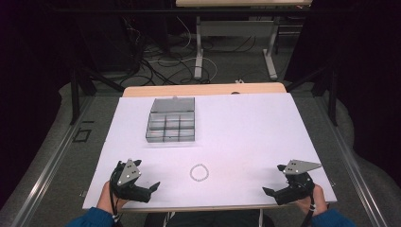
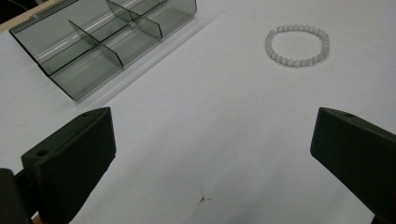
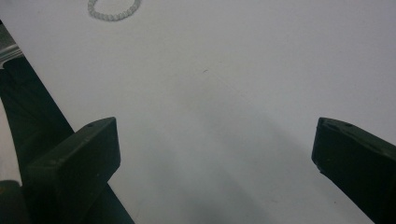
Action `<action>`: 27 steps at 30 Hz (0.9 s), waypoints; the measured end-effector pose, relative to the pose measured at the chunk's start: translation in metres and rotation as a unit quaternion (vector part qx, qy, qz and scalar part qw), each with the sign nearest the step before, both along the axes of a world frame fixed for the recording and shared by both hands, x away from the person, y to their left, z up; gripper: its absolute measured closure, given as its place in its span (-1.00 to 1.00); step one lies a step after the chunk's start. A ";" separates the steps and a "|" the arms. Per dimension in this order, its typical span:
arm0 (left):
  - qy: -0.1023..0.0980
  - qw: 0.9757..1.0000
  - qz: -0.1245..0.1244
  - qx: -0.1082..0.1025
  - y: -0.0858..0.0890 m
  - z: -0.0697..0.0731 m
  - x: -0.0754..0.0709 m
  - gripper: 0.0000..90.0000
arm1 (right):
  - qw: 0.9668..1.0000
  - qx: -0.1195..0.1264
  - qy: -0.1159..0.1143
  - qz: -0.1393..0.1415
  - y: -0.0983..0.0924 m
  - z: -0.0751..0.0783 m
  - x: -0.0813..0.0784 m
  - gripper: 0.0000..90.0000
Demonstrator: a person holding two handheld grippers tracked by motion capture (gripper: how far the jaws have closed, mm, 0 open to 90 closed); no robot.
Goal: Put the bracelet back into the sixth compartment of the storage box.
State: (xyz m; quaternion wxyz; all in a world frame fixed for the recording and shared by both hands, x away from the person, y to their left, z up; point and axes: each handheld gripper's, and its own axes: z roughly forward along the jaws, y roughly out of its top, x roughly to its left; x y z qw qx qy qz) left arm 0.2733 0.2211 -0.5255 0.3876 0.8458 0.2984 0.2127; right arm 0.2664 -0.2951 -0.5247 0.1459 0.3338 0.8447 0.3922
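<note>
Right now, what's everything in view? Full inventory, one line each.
bead bracelet: 1, pale white, flat on the sheet near the front edge, between the two grippers, touching neither
compartment box: 1, clear grey, lid open, far left part of the sheet; compartments look empty
white sheet: 1, white, covers most of the table top
table: 1, light wood, edge showing beyond the sheet
second table: 1, pale top on white legs, behind
cables: several, dark and white, on the floor behind
left gripper: 1, black with grey plate, front left corner, jaws open, nothing between
right gripper: 1, black with grey plate, front right corner, jaws open, nothing between
sleeves: 2, blue, bottom edge
</note>
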 end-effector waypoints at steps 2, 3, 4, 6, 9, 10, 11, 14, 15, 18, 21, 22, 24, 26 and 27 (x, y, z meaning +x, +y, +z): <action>0.002 1.000 -0.002 0.000 0.000 0.000 0.000 -1.00 | 1.000 0.002 -0.001 0.004 0.000 -0.001 0.001 -0.99; 0.001 1.000 -0.003 0.000 -0.001 0.000 0.000 -1.00 | 1.000 0.001 0.003 0.002 0.000 0.000 0.000 -0.99; 0.005 1.000 -0.004 -0.002 -0.002 0.000 0.000 -1.00 | 1.000 0.004 0.000 0.001 0.000 -0.001 0.000 -0.99; 0.008 1.000 -0.007 -0.003 -0.004 0.001 0.001 -1.00 | 1.000 0.004 0.000 0.001 0.000 0.000 0.000 -0.99; 0.014 1.000 -0.013 -0.006 -0.008 0.002 0.001 -1.00 | 1.000 0.004 -0.003 0.001 0.000 -0.001 0.001 -0.99; 0.011 1.000 -0.015 -0.007 -0.009 0.002 0.002 -1.00 | 1.000 0.004 -0.002 0.001 0.000 -0.001 0.001 -0.99; 0.013 1.000 -0.017 -0.008 -0.009 0.003 0.002 -1.00 | 1.000 0.005 -0.001 0.000 0.000 -0.001 0.001 -0.99; 0.015 1.000 -0.017 -0.021 -0.012 0.005 0.002 -1.00 | 1.000 0.004 -0.004 0.000 0.001 -0.001 0.001 -0.99; 0.015 1.000 -0.017 -0.021 -0.012 0.005 0.002 -1.00 | 1.000 0.003 -0.003 0.001 0.001 -0.001 0.001 -0.99; 0.016 0.999 -0.018 -0.024 -0.015 0.005 0.006 -1.00 | 1.000 0.004 -0.003 0.000 0.001 -0.001 0.001 -0.99; 0.023 0.999 -0.023 -0.022 -0.021 0.005 0.009 -1.00 | 1.000 0.006 0.000 -0.003 0.001 -0.002 0.001 -0.99; 0.020 0.999 -0.027 -0.015 -0.023 0.005 0.010 -1.00 | 1.000 0.006 0.002 -0.002 0.001 -0.002 0.001 -0.99; 0.022 0.999 -0.031 -0.014 -0.028 0.004 0.012 -1.00 | 1.000 0.006 0.002 0.004 0.000 -0.002 0.002 -0.99; 0.022 0.999 -0.036 -0.009 -0.032 0.003 0.013 -1.00 | 1.000 0.006 0.002 0.004 0.000 -0.002 0.002 -0.99; 0.027 0.999 -0.038 -0.008 -0.034 0.003 0.013 -1.00 | 1.000 0.006 0.001 0.003 0.000 -0.002 0.002 -0.99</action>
